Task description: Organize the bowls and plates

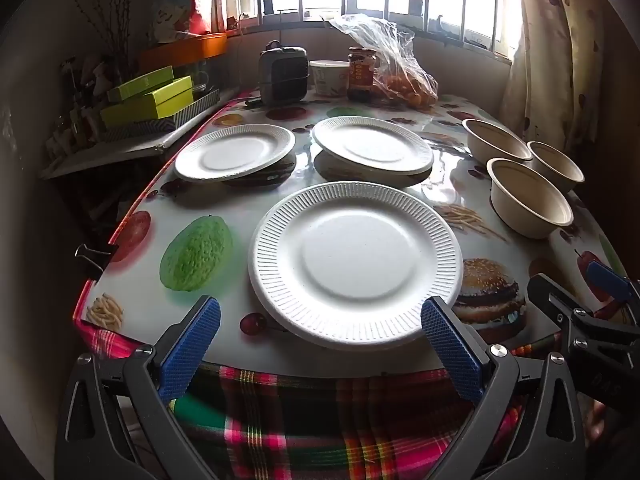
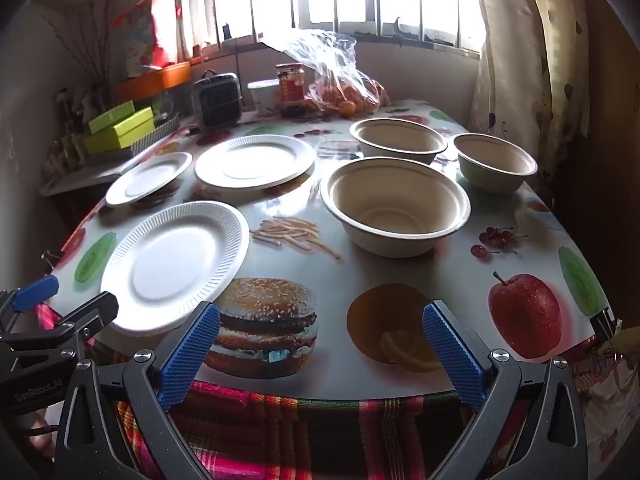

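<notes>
Left wrist view: the left gripper (image 1: 320,344) hangs over the near edge of the table (image 1: 500,240), its blue-padded jaws spread to their widest and holding nothing. The nearest plate (image 1: 356,264) lies at 12 o'clock from the jaws, its near rim slightly overhanging the table edge just beside the right-hand pad; whether they touch cannot be told. A second plate (image 1: 236,152) lies at 11 o'clock and a third plate (image 1: 372,144) at 12 o'clock, farther back. Three bowls (image 1: 528,196) (beige, upright) cluster at 2 o'clock. The right gripper (image 1: 592,300) enters at 3 o'clock.

Right wrist view: the right gripper also stands fully open and empty, above a printed hamburger (image 2: 264,324) on the tablecloth. The nearest bowl (image 2: 396,204) lies at 12 o'clock, well apart from the jaws; two further bowls sit behind it at 12 and 1 o'clock. The nearest plate is at 10 o'clock, with the left gripper at its near rim. A bag of oranges (image 2: 344,80), a jar (image 2: 290,84) and a small heater (image 2: 218,100) line the far edge, under the window.
</notes>
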Demonstrator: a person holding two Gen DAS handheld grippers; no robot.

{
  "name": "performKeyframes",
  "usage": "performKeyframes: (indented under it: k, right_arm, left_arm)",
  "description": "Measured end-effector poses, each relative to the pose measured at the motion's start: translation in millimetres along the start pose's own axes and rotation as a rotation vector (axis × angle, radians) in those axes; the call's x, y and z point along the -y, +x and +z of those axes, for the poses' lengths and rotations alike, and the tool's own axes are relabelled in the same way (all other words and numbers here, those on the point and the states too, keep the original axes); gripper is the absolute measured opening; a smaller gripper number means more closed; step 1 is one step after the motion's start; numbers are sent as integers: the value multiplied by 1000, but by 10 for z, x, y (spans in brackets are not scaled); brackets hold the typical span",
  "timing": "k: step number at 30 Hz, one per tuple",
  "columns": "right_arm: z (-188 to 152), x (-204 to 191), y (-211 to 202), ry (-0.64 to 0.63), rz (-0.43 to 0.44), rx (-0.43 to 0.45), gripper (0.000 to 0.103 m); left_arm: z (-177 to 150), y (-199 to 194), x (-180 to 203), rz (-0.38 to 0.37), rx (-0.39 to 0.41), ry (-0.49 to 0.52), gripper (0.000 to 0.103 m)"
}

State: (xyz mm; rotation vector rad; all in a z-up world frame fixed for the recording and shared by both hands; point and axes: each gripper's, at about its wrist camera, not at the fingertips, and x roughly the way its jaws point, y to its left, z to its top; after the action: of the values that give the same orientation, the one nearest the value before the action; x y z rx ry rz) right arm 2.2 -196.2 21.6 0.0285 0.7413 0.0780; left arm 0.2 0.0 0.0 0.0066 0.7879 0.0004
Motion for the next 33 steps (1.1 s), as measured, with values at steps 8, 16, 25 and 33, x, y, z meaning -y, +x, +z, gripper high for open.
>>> performKeyframes:
  k: [8, 16, 25, 33]
  right_arm:
    - [1, -7, 11, -7, 8, 4, 103]
    - [26, -18, -17, 4, 66, 25, 103]
    - [22, -41, -21, 2, 63, 24, 103]
    - [8, -23, -6, 3, 62, 20, 103]
  left_arm:
    - [-2, -15, -16, 1, 2, -19, 101]
    - [20, -41, -42, -9, 14, -22, 101]
    - [39, -70, -22, -1, 20, -13, 101]
    - [27, -71, -34, 2, 20, -14, 101]
